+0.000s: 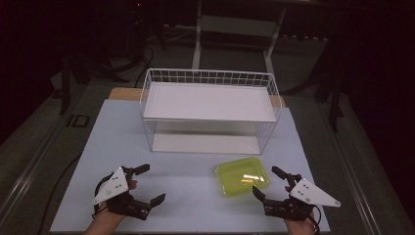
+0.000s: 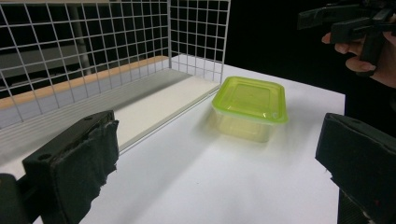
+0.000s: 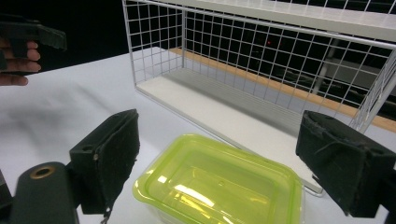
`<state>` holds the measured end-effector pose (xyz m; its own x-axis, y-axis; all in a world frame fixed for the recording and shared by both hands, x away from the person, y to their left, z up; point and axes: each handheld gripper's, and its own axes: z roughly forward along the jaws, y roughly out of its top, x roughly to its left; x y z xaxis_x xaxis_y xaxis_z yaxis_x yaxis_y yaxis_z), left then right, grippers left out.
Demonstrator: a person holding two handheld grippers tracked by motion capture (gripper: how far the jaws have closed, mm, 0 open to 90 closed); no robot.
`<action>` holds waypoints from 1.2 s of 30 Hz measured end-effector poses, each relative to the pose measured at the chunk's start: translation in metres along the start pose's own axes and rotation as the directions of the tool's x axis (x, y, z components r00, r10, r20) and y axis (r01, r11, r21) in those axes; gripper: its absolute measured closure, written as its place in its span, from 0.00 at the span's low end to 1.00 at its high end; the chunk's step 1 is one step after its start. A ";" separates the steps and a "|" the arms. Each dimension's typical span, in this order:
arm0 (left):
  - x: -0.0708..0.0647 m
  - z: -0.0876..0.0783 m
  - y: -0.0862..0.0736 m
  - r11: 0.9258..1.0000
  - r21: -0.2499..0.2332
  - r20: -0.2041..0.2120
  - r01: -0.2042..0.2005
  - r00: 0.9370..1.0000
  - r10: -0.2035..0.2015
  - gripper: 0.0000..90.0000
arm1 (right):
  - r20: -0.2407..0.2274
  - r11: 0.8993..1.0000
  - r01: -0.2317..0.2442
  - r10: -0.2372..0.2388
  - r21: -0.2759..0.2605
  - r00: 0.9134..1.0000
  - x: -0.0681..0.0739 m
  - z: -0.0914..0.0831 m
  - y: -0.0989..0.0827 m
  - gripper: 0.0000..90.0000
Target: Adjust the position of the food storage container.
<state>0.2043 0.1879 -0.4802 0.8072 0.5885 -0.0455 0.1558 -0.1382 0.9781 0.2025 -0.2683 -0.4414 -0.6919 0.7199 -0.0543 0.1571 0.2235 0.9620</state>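
Note:
A translucent yellow-green lidded container (image 1: pixel 242 176) sits on the white table (image 1: pixel 186 205), just in front of the wire rack's right end. My right gripper (image 1: pixel 265 180) stands open right beside its near right corner, jaws spread and empty. In the right gripper view the container (image 3: pixel 219 186) lies low between the spread jaws of the right gripper (image 3: pixel 224 154). My left gripper (image 1: pixel 154 183) is open and empty at the front left, well apart from the container. From the left gripper (image 2: pixel 222 140) the container (image 2: pixel 250 100) shows farther off, lid on.
A white wire rack (image 1: pixel 208 103) with two white shelf boards stands at the back of the table; its lower shelf (image 2: pixel 154 100) opens toward me. The table's front edge runs just under both hands. Dark floor and stand legs surround the table.

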 end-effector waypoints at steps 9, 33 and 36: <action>-0.005 -0.002 0.005 0.999 -0.022 0.002 -0.028 1.000 0.028 0.00 | -0.037 1.000 -0.011 0.012 0.022 0.999 0.002 -0.004 0.007 0.15; -0.011 0.012 0.002 0.998 0.012 0.050 -0.057 0.997 0.056 0.00 | -0.137 0.943 -0.006 0.054 0.332 0.989 0.006 0.038 -0.021 1.00; -0.011 0.013 0.002 0.998 0.013 0.052 -0.058 0.997 0.058 0.00 | -0.163 0.927 0.014 0.051 0.374 0.985 0.007 0.043 -0.029 1.00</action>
<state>0.2032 0.1711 -0.4806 0.8432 0.5376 0.0006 0.1158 -0.1827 0.9763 0.2238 -0.2417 -0.4809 -0.7885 0.6137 0.0395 0.3999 0.4628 0.7911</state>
